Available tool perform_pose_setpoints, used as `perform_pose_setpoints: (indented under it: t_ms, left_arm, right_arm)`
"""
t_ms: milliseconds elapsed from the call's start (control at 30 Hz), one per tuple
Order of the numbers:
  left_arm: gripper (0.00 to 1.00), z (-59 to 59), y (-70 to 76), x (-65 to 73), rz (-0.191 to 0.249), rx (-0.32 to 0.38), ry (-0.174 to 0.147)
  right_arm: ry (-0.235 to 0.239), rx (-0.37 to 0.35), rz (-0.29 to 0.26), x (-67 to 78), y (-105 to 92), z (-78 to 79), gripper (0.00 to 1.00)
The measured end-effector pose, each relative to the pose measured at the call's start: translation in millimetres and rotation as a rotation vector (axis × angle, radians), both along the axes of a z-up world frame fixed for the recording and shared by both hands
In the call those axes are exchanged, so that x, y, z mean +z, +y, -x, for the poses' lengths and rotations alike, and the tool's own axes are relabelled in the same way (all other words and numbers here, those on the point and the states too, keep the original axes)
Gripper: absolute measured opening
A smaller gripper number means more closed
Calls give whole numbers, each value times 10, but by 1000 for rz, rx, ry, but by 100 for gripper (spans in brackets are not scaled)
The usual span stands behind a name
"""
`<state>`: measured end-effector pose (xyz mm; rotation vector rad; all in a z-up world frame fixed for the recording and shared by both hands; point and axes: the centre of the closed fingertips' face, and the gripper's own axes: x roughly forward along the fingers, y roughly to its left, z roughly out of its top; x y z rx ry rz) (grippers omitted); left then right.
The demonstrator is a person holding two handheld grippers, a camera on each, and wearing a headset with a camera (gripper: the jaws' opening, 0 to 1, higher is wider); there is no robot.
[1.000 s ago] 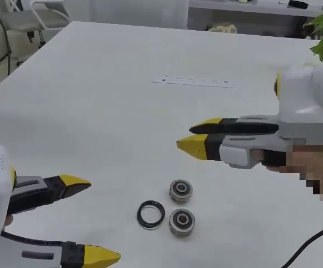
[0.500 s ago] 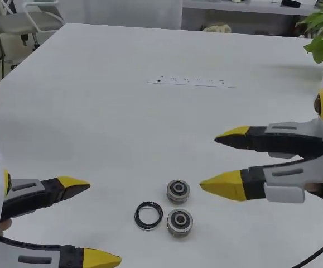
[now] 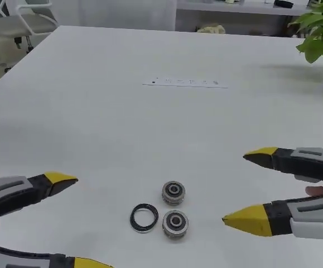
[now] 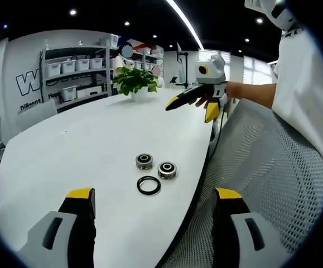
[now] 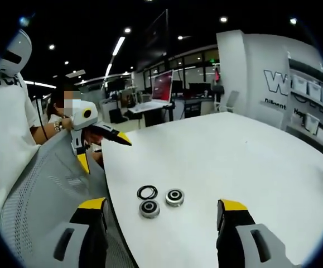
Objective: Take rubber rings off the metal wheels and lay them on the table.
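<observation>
Table w/ 2 wheels, 1 ring.

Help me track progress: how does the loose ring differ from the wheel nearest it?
The ring is a thin black open loop; the wheel is a thick silvery disc with a filled centre. The ring sits lower than the wheel. Both lie flat on the table.

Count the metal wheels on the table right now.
2. The far wheel lies on the white table; the near wheel lies just in front of it, toward the person, beside the loose rubber ring. None appears hidden.
</observation>
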<state>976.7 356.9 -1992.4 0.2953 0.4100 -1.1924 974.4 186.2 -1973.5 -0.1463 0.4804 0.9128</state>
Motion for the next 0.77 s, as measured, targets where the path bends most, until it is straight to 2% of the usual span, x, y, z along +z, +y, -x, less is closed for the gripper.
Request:
perform_pose_setpoints:
  t_ms: [100, 300, 433, 767]
  left_arm:
    - [89, -23, 22, 30, 16, 15, 0]
    - [91, -53, 117, 27, 8, 42, -2]
    - [92, -65, 173, 36, 14, 60, -1]
    - [91, -72, 257, 18, 14, 90, 0]
  right_arm:
    - [17, -17, -4, -51, -29, 25, 84]
    - [39, -71, -38, -134, -119, 72, 86]
    - [75, -101, -34, -235, -189, 113, 88]
    - [117, -139, -2, -409, -296, 183, 87]
